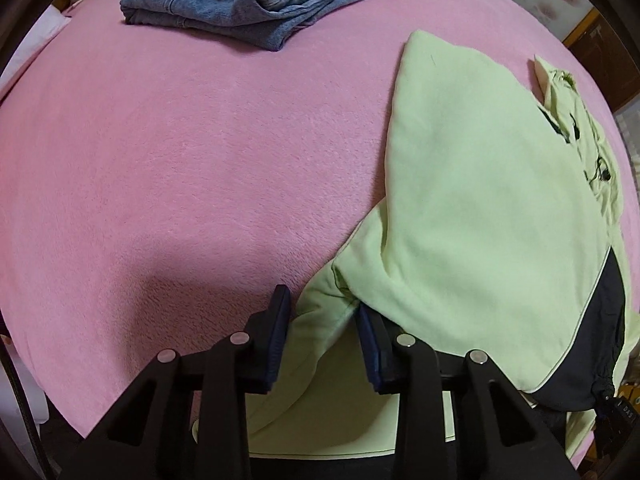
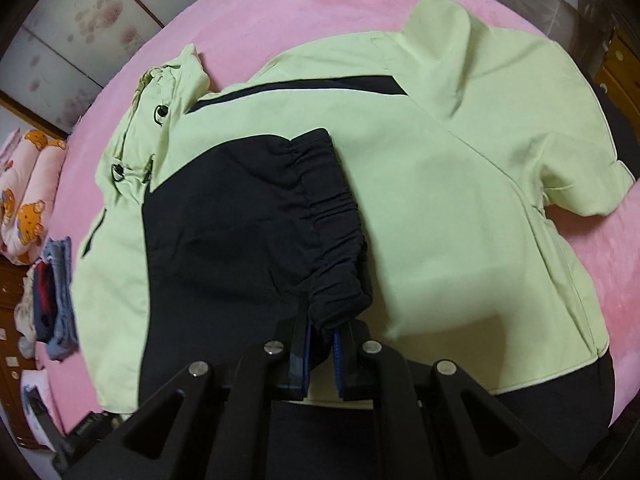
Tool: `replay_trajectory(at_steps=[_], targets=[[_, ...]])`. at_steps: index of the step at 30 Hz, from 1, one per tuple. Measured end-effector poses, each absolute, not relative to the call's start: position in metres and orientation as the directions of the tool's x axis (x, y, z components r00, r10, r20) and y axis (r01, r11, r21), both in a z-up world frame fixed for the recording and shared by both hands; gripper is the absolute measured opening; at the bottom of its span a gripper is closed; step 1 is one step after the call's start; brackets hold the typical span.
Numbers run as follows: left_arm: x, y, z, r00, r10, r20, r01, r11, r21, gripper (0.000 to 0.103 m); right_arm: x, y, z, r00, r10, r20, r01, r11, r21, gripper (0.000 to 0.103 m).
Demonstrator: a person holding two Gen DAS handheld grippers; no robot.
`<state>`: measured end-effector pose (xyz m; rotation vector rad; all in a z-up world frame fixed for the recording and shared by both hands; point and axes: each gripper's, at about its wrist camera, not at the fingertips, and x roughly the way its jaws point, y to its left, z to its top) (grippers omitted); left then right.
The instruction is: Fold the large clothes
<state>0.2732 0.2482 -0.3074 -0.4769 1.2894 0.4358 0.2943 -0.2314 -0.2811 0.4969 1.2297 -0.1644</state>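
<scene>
A fuzzy pink blanket [image 1: 168,168] is covering the bed, and a pale green jacket with black panels [image 2: 432,208] is lying spread across it. A stack of folded blue denim [image 1: 248,4] is sitting on the blanket beyond the jacket, and a teddy-bear print quilt [image 2: 28,196] is bunching off the blanket's edge. The left gripper [image 1: 322,320] is straddling a green fold, pads apart and not pressing. The right gripper [image 2: 322,334] is pinching the jacket's black elastic cuff [image 2: 336,236].
</scene>
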Motion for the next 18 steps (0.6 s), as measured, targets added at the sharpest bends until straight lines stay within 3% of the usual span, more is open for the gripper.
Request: replay_trajectory(at_steps=[6,11,13,14,18], targets=[[0.276,0.229,-0.301,0.194,0.076,-0.978,-0.490,0.871,-0.030,0.032,0.316,-0.216,-0.277,0.351,0.017,-0.936,0.273,0.954,0.120,0.010],[0.266,0.215,-0.284,0.195,0.078,-0.978,-0.453,0.891,-0.019,0.032,0.317,-0.230,-0.261,0.366,-0.028,-0.930,0.352,0.930,0.111,0.030],[0.257,0.207,-0.268,0.233,0.076,-0.969,-0.433,0.901,-0.034,0.026,0.307,-0.230,-0.249,0.394,-0.068,-0.917,0.354,0.932,0.083,0.031],[0.253,0.203,-0.263,0.247,0.062,-0.967,-0.421,0.906,-0.049,0.016,0.301,-0.226,-0.243,0.407,-0.079,-0.910,0.347,0.935,0.074,0.031],[0.264,0.176,-0.249,0.288,-0.076,-0.955,-0.325,0.930,-0.172,0.012,0.287,-0.205,-0.226,0.460,-0.090,-0.883,0.281,0.959,0.048,0.031]])
